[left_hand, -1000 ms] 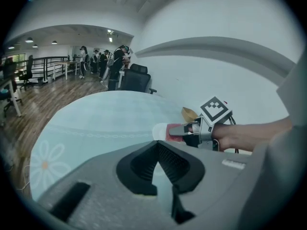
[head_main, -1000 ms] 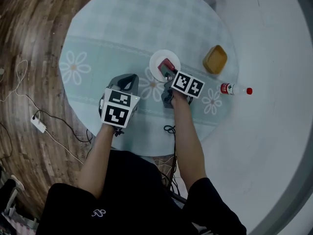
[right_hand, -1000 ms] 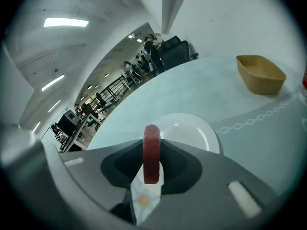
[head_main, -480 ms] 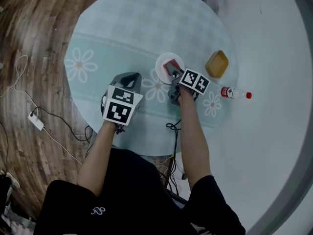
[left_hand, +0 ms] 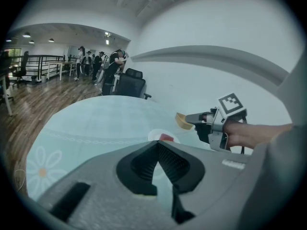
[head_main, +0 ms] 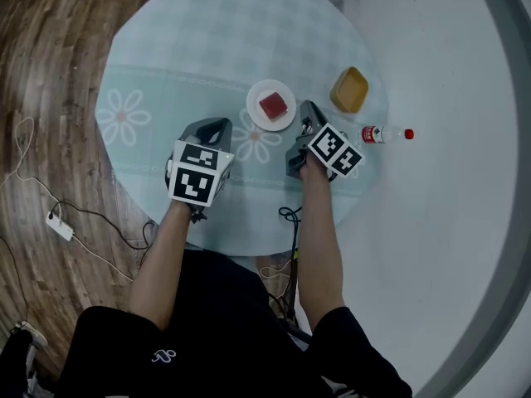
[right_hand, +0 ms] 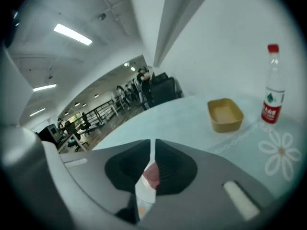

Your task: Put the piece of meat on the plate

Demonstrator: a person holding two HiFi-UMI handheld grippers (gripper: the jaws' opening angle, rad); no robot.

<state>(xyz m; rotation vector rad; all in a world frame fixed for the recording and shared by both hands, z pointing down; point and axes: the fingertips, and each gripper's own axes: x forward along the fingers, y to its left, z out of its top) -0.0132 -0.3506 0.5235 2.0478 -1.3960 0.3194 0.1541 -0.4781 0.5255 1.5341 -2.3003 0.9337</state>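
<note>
A red piece of meat (head_main: 273, 105) lies on the small white plate (head_main: 259, 116) at the middle of the round table. My right gripper (head_main: 307, 109) hangs just right of the plate, clear of the meat. Its jaws are closing to a thin slit with nothing between them. Through that slit the right gripper view shows the meat (right_hand: 151, 174) beyond the right gripper (right_hand: 153, 145). My left gripper (head_main: 221, 126) hovers left of the plate, shut and empty. In the left gripper view, past the left gripper (left_hand: 157, 143), the meat (left_hand: 166, 137) sits on the plate (left_hand: 154, 136), with the right gripper (left_hand: 188, 119) to its right.
A yellow bowl (head_main: 349, 89) stands right of the plate, and a water bottle (head_main: 383, 133) lies at the table's right edge. The tablecloth (head_main: 166, 73) is pale blue with daisies. Cables (head_main: 58, 214) lie on the wooden floor at the left. People stand far off in the hall.
The right gripper opened over the plate, left the meat lying there, then drew back up and to the right while its jaws narrowed. The left gripper has stayed put.
</note>
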